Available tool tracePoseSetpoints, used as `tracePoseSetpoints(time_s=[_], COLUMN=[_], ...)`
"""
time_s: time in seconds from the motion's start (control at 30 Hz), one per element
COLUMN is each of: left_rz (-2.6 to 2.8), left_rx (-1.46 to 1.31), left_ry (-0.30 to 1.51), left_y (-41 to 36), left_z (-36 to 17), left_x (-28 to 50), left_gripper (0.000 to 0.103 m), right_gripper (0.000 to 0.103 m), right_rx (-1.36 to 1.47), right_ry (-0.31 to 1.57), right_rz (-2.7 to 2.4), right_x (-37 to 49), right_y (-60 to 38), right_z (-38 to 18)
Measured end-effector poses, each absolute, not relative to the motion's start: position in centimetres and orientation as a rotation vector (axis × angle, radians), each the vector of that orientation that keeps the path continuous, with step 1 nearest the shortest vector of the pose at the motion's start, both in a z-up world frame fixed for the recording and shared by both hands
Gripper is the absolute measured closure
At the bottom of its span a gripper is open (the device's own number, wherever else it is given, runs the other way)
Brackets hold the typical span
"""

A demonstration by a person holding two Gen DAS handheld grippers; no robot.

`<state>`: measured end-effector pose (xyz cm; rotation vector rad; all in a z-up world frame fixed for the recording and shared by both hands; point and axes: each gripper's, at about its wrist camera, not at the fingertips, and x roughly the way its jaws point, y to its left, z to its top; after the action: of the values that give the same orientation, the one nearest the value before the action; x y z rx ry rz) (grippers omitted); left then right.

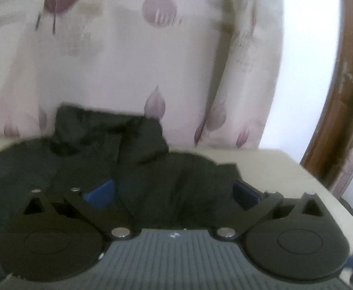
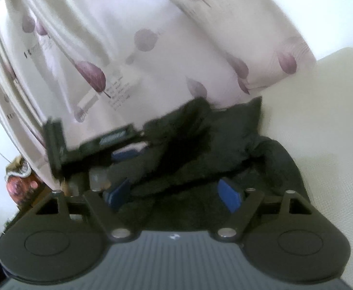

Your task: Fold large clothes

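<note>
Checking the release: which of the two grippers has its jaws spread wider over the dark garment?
The left gripper: its blue pads stand farther apart than those of the right gripper. Both are open above the dark garment, gripping nothing.

a pale curtain printed with mauve leaves (image 1: 118,67) hangs behind the cream tabletop (image 1: 292,169). right of the curtain, a curved brown wooden frame (image 1: 331,111) stands against a white wall (image 1: 302,48). at the curtain's lower left, a blurred reddish bundle (image 2: 19,181).
</note>
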<state>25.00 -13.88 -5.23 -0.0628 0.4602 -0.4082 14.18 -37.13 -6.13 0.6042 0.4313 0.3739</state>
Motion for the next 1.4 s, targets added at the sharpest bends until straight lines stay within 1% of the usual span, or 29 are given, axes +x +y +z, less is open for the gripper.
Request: tracePoseSetpoints(time_s=[0.07, 0.13, 0.23, 0.3, 0.4, 0.6, 0.63, 0.67, 0.7, 0.73, 0.77, 0.87, 1.0, 1.03, 1.1, 1.13, 1.17, 1.23, 1.3, 1.33, 1.4], left_rz=[-0.427, -0.422, -0.356, -0.312, -0.242, -0.089, -0.064, -0.044, -0.023, -0.003, 0.015, 0.047, 0.032, 0.013, 0.0, -0.009, -0.02, -0.033, -0.042, -0.046, -0.063], left_rx=[-0.053, -0.044, 0.01, -0.003, -0.046, -0.111, -0.122, -0.139, -0.156, -0.167, -0.177, -0.247, -0.3, -0.309, -0.298, -0.285, -0.272, -0.25, -0.248, -0.243, -0.228], left_ry=[0.454, 0.445, 0.42, 0.428, 0.472, 0.514, 0.523, 0.534, 0.543, 0.549, 0.555, 0.578, 0.514, 0.485, 0.434, 0.418, 0.41, 0.402, 0.395, 0.394, 0.399], left_y=[-13.6, -12.7, -10.9, -8.6, -5.5, 0.3, 1.3, 2.3, 3.3, 4.1, 4.8, 7.0, 8.1, 8.1, 7.7, 7.3, 6.8, 5.9, 5.2, 4.9, 4.3], left_z=[-4.9, -4.9, -5.1, -5.8, -6.7, -8.6, -9.0, -9.4, -9.7, -10.0, -10.2, -10.5, -9.1, -8.5, -7.3, -6.8, -6.5, -5.9, -5.4, -5.3, -5.1], left_x=[24.4, 23.9, 23.1, 23.3, 24.0, 25.1, 25.2, 25.3, 25.5, 25.5, 25.6, 25.8, 24.9, 24.5, 24.5, 24.7, 25.5, 26.5, 27.8, 28.4, 29.7], left_gripper=[0.0, 0.0, 0.0, 0.004, 0.007, 0.007, 0.007, 0.007, 0.007, 0.007, 0.007, 0.008, 0.009, 0.009, 0.009, 0.008, 0.008, 0.009, 0.01, 0.011, 0.019], right_gripper=[0.014, 0.012, 0.012, 0.012, 0.012, 0.013, 0.023, 0.051, 0.063, 0.07, 0.07, 0.071, 0.071, 0.071, 0.071, 0.068, 0.062, 0.058, 0.057, 0.057, 0.057], right_rx=[0.62, 0.646, 0.682, 0.694, 0.667, 0.536, 0.529, 0.511, 0.484, 0.449, 0.418, 0.288, 0.151, 0.149, 0.242, 0.271, 0.295, 0.382, 0.438, 0.421, 0.328], right_ry=[0.416, 0.41, 0.43, 0.446, 0.512, 0.688, 0.707, 0.719, 0.727, 0.734, 0.721, 0.595, 0.619, 0.628, 0.629, 0.619, 0.617, 0.577, 0.488, 0.459, 0.447], right_rz=[0.386, 0.391, 0.39, 0.394, 0.361, 0.278, 0.295, 0.323, 0.345, 0.363, 0.392, 0.523, 0.363, 0.351, 0.389, 0.374, 0.344, 0.298, 0.269, 0.268, 0.304], right_x=[15.4, 17.1, 20.8, 23.6, 28.3, 35.6, 36.5, 37.2, 37.7, 38.2, 38.2, 37.0, 37.2, 37.3, 36.8, 36.5, 36.3, 35.5, 34.5, 34.3, 34.8], right_y=[-37.3, -37.6, -37.9, -37.7, -36.4, -32.4, -31.7, -30.8, -30.0, -29.0, -27.9, -25.4, -25.6, -26.1, -27.8, -28.3, -28.8, -30.1, -31.1, -30.9, -29.3], right_z=[-5.6, -5.1, -4.9, -4.8, -5.4, -8.2, -8.7, -8.9, -8.8, -8.5, -8.1, -5.8, -6.3, -6.7, -7.3, -7.4, -7.4, -6.9, -5.6, -5.0, -3.7])
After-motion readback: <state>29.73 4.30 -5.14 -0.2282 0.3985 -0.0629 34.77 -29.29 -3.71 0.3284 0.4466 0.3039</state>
